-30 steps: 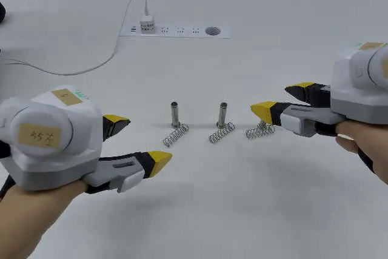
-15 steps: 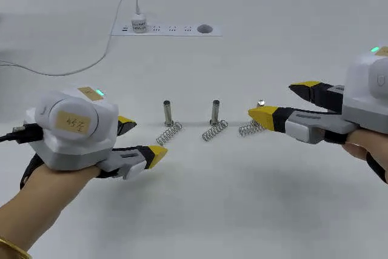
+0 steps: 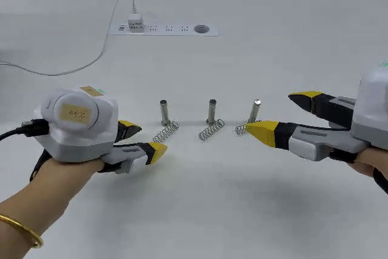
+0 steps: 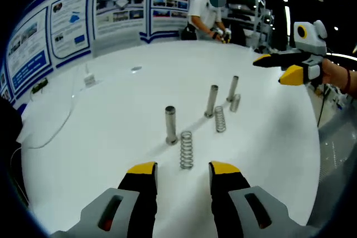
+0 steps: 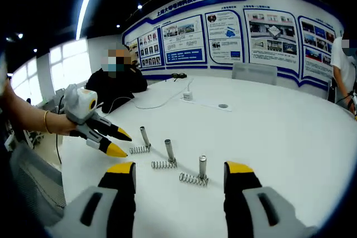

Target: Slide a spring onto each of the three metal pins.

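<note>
Three upright metal pins stand in a row on the white table: left pin (image 3: pixel 164 112), middle pin (image 3: pixel 211 111), right pin (image 3: pixel 254 111). A loose spring lies at the foot of each: left spring (image 3: pixel 165 131), middle spring (image 3: pixel 211 130), right spring (image 3: pixel 242 128), partly hidden by a yellow fingertip. My left gripper (image 3: pixel 144 141) is open, just left of the left spring (image 4: pixel 186 149). My right gripper (image 3: pixel 285 114) is open beside the right pin (image 5: pixel 203 166), its jaws wide apart, and the right spring (image 5: pixel 192 179) lies ahead of them.
A white power strip (image 3: pixel 162 29) with a plugged charger and a cable (image 3: pixel 106 43) lies at the far side of the table. People sit and stand beyond the table's edge in the gripper views.
The left gripper has edged toward the left spring. The right gripper has drawn back to the right and lower, uncovering the right pin. The head view has shifted slightly.
</note>
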